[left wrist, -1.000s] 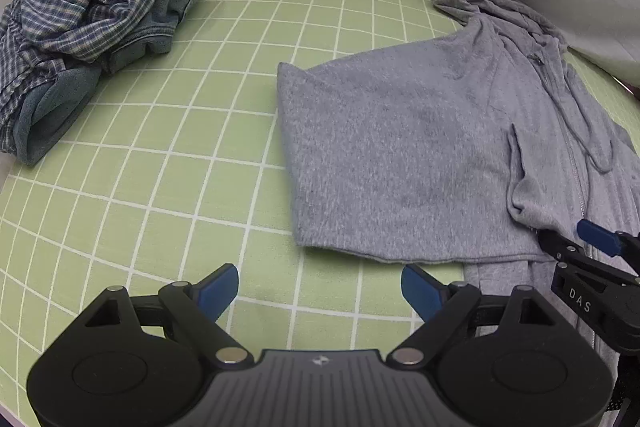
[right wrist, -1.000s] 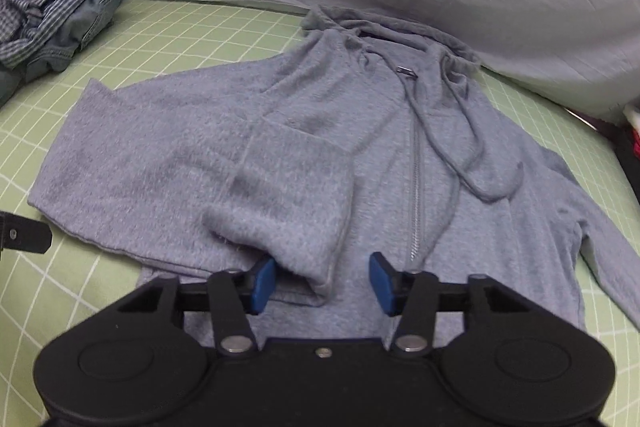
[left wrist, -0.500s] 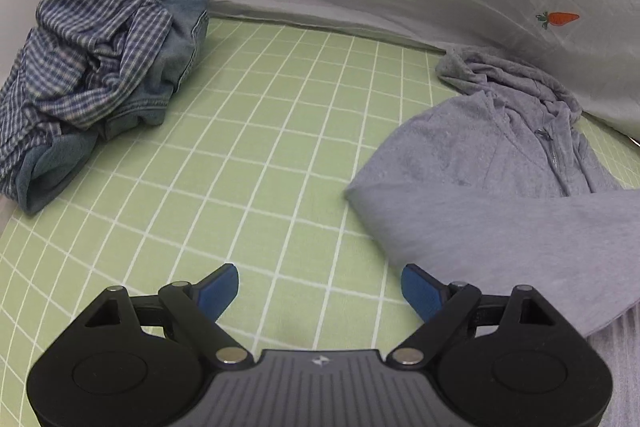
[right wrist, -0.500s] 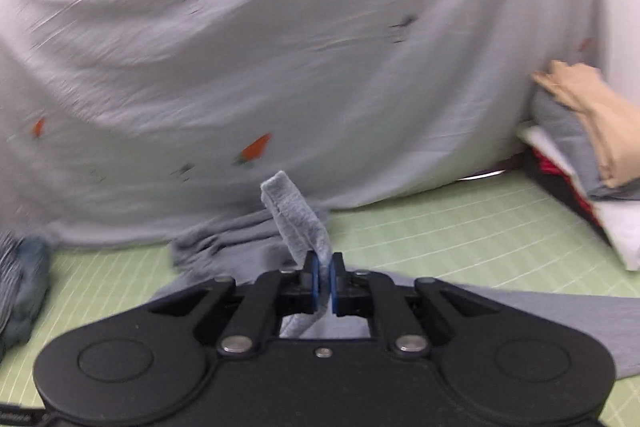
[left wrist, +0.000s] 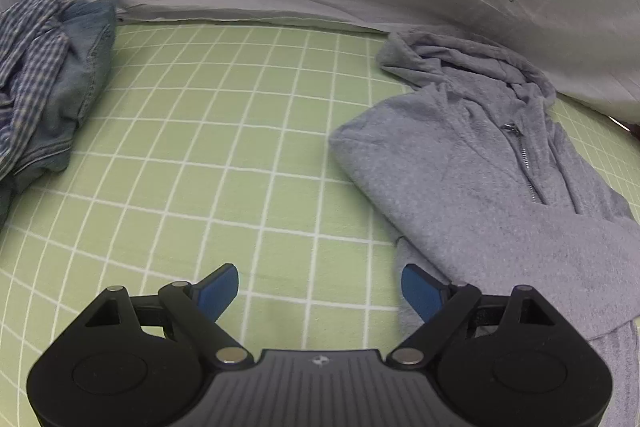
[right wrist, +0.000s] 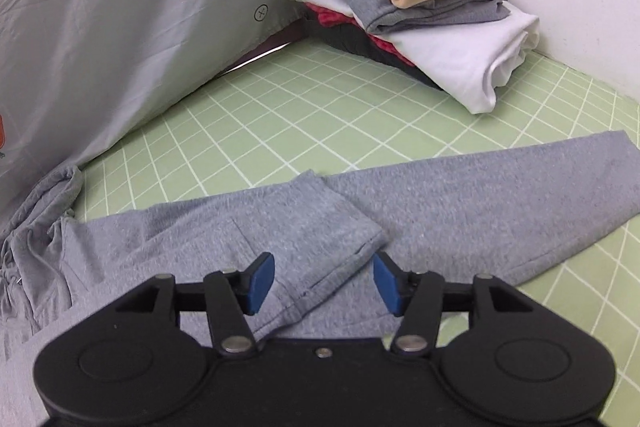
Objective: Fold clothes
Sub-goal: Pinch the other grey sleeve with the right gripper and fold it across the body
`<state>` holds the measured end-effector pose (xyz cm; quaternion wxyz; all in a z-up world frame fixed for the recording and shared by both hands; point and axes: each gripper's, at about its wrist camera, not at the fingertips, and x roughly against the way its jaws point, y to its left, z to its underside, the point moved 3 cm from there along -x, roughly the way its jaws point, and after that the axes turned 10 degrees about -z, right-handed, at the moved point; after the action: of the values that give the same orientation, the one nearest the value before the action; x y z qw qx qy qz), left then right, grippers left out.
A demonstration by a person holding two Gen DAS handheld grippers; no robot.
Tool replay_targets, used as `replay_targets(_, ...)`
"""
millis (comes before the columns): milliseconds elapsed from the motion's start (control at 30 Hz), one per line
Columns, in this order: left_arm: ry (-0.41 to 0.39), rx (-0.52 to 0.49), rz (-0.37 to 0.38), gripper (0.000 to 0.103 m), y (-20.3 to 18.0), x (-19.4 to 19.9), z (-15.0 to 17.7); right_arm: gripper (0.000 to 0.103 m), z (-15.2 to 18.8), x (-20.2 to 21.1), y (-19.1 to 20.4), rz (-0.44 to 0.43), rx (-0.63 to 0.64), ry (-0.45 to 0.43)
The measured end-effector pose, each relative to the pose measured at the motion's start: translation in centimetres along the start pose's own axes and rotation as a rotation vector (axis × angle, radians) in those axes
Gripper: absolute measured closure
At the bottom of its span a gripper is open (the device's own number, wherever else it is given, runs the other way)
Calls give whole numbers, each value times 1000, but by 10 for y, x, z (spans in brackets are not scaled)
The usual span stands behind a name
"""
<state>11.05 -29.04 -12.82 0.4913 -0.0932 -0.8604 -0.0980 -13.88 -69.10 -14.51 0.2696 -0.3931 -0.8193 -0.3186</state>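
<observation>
We see the right gripper (right wrist: pixel 323 281) opening over the grey hoodie's (right wrist: pixel 440 203) folded sleeve, nothing clamped; left gripper (left wrist: pixel 320 293) spread wide, empty, above the green mat (left wrist: pixel 224 147).

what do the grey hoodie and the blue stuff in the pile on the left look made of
Grey hoodie: looks like soft heathered cotton-blend knit, matte and slightly fuzzy, with a metal-looking zip.
Blue garment in the pile: probably washed denim, going by faded blue and stitched seams.
Checked shirt: thin woven cloth, creased.
</observation>
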Motion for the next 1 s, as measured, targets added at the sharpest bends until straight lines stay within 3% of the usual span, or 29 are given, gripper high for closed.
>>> replay_targets(67,2,-44,8,14,-12,-6,-3,34,-1,-7,-2,6,-11,8)
replay_targets(267,16,-104,0,14,-30,-17,-6,33,-9,-33,0,25,76,51)
replay_targets(333,23,-110,-6,14,-32,-19,-6,46,-12,-35,2,7,108,53)
replay_targets(367,26,-113,-11,14,-32,-20,-6,69,-15,-36,3,-5,122,56)
replay_targets(433,35,-123,-21,14,-34,-22,-4,90,-24,-32,5,-44,149,51)
replay_targets(567,62,-140,-41,13,-36,-28,1,94,-51,-9,8,-113,189,-41)
replay_targets(667,65,-124,-37,7,-34,-29,4,94,-76,21,-16,-59,36,-191)
replay_targets(733,68,-121,-17,4,-33,-30,7,94,-78,13,-35,-18,-33,-174)
replay_targets(900,60,-131,-18,4,-34,-28,5,94,-58,-10,-41,32,18,-64)
replay_targets(1000,49,-115,12,16,-29,-25,3,93,-51,-10,-48,42,-30,-64)
